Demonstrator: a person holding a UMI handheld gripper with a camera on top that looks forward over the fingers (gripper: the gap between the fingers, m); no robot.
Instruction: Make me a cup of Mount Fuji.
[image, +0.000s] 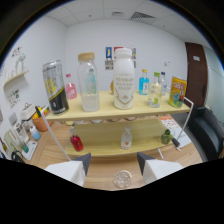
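Note:
My gripper (114, 161) is open, its two pale fingers (75, 171) spread wide over the wooden table. A small clear glass (122, 178) stands on the table between them, with a gap on either side. Beyond the fingers a two-level wooden shelf (107, 112) carries the drinks. On its top level stand a tall white bottle (123, 79), a clear jar (88, 82) with a wooden lid and white contents at its bottom, and a black and silver can (55, 87).
Also on the top level are a pink bottle (71, 87), a blue bottle (144, 82), a clear bottle (155, 90) and a yellow can (177, 91). The lower level holds a red bottle (76, 142), a small clear bottle (127, 138) and a green item (166, 136). Left of the shelf stand cups.

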